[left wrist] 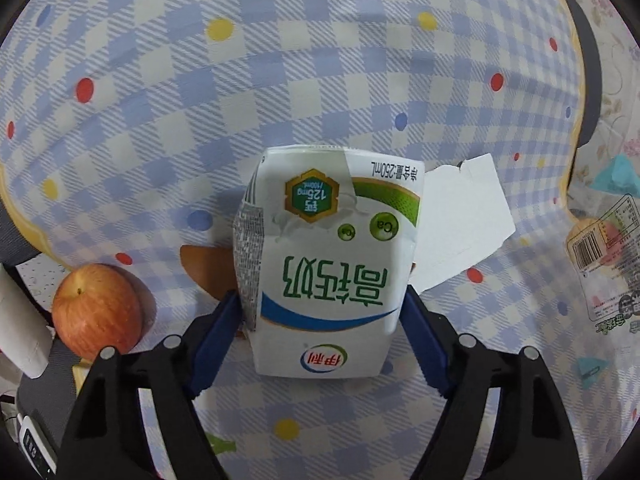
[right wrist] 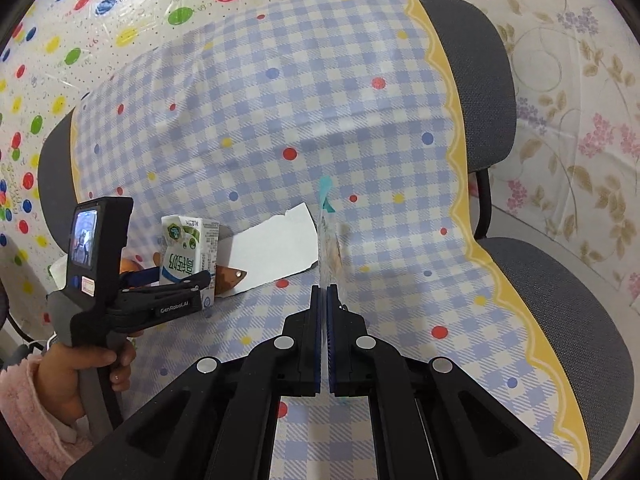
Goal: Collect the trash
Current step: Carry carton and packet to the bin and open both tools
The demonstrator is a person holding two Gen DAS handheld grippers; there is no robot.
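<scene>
My left gripper (left wrist: 322, 304) is shut on a white and green milk carton (left wrist: 324, 260), its blue fingers pressed on both sides. The carton (right wrist: 190, 254) and left gripper (right wrist: 176, 280) also show in the right wrist view, just above the checkered cloth (right wrist: 320, 120). My right gripper (right wrist: 324, 292) is shut on a thin clear snack wrapper (right wrist: 329, 240), seen edge-on and held above the cloth. That wrapper (left wrist: 604, 264) shows at the right in the left wrist view. A torn white paper (left wrist: 460, 224) lies on the cloth behind the carton.
A red apple (left wrist: 98, 314) sits at the left. A brown peel-like scrap (right wrist: 230, 278) lies beside the carton. The blue checkered cloth (left wrist: 280, 80) covers grey chairs (right wrist: 480, 80). Floral plastic sheeting (right wrist: 580, 100) hangs at the right, dotted sheeting (right wrist: 80, 20) at the left.
</scene>
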